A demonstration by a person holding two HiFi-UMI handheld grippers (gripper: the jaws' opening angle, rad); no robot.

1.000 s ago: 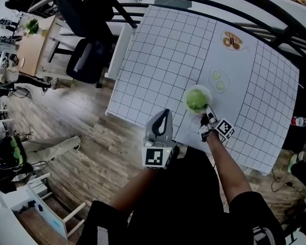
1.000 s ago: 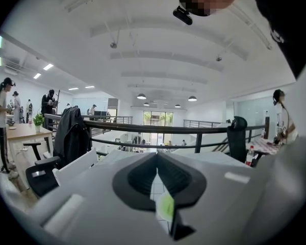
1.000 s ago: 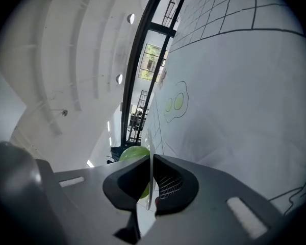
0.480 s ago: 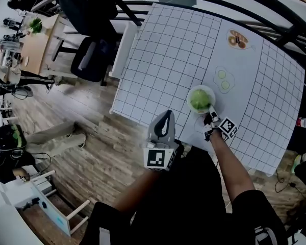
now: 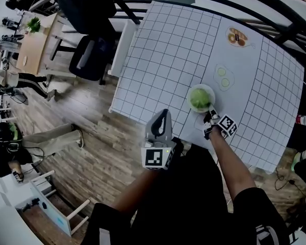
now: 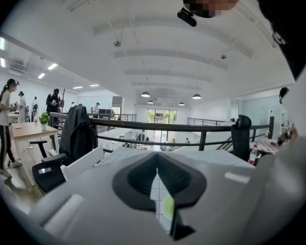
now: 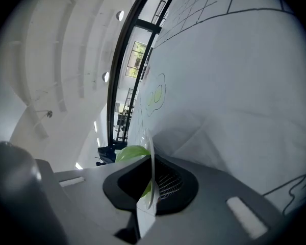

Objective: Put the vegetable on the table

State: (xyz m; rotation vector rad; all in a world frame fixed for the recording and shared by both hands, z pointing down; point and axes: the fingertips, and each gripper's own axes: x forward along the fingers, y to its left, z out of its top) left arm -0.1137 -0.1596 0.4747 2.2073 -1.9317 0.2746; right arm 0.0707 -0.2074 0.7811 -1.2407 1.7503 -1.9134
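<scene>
Right gripper view: right claw pinches plate holding vegetable.

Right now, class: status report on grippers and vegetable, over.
Left gripper shut, empty. Right gripper shut on plate rim. Vegetable on plate, over table. Nothing in the way.

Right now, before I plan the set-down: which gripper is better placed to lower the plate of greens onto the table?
Right. The right gripper is clamped on the rim of the plate carrying the vegetable over the table. The left gripper holds nothing, near the table's edge.
</scene>
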